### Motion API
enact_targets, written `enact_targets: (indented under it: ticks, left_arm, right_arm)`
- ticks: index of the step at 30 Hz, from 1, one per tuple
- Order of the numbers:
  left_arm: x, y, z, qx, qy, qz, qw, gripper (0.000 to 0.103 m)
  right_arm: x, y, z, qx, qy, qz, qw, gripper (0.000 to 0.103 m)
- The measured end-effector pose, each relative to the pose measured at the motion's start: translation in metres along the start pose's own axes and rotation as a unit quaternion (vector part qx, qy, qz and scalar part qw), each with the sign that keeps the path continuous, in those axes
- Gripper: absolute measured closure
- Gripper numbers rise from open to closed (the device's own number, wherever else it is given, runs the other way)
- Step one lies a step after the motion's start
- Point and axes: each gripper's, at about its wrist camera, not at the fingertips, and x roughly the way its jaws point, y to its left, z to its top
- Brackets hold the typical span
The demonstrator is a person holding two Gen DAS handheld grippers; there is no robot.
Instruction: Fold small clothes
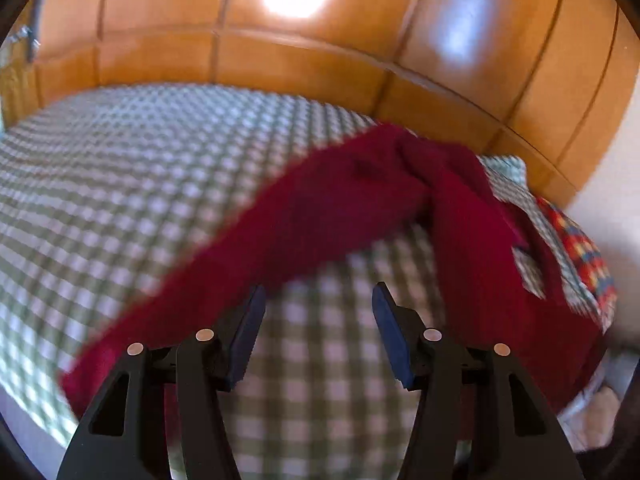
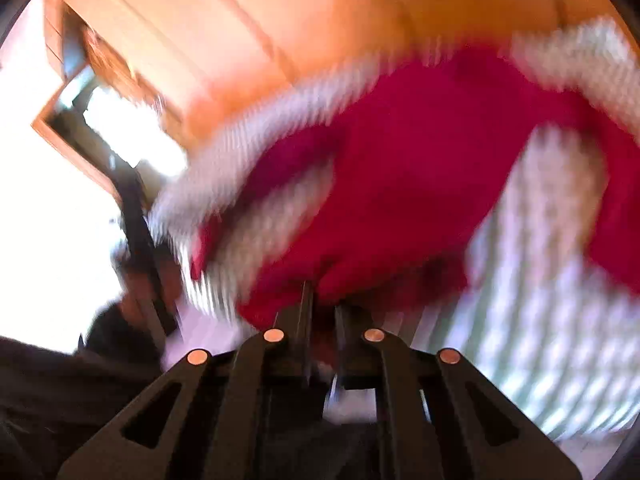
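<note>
My right hand-held gripper (image 2: 320, 300) is clamped on an edge of the red garment (image 1: 360, 196), I judge so I can drag it flat across the checked bed cover (image 1: 140, 168). My left hand-held gripper (image 1: 319, 320) stands apart with nothing between its pads, likely freed to take another corner.

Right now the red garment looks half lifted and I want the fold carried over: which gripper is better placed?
Right. The right gripper is shut on the red garment at its edge, while the left gripper stands open over the checked cloth, holding nothing.
</note>
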Motion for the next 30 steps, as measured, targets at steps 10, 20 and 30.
enact_targets:
  ticks: [10, 20, 30]
  left_arm:
    - [0.031, -0.096, -0.034, 0.118, 0.065, -0.121, 0.9835, 0.049]
    - [0.094, -0.152, -0.027, 0.085, 0.129, -0.188, 0.97, 0.049]
    - [0.147, -0.161, 0.001, -0.03, 0.146, -0.212, 0.9658, 0.095]
  right_arm:
    - [-0.071, -0.086, 0.098, -0.013, -0.181, -0.343, 0.922, 0.097]
    - [-0.066, -0.155, 0.105, 0.045, -0.152, -0.406, 0.9, 0.097]
    - [-0.068, -0.131, 0.099, 0.011, -0.149, -0.371, 0.917, 0.097]
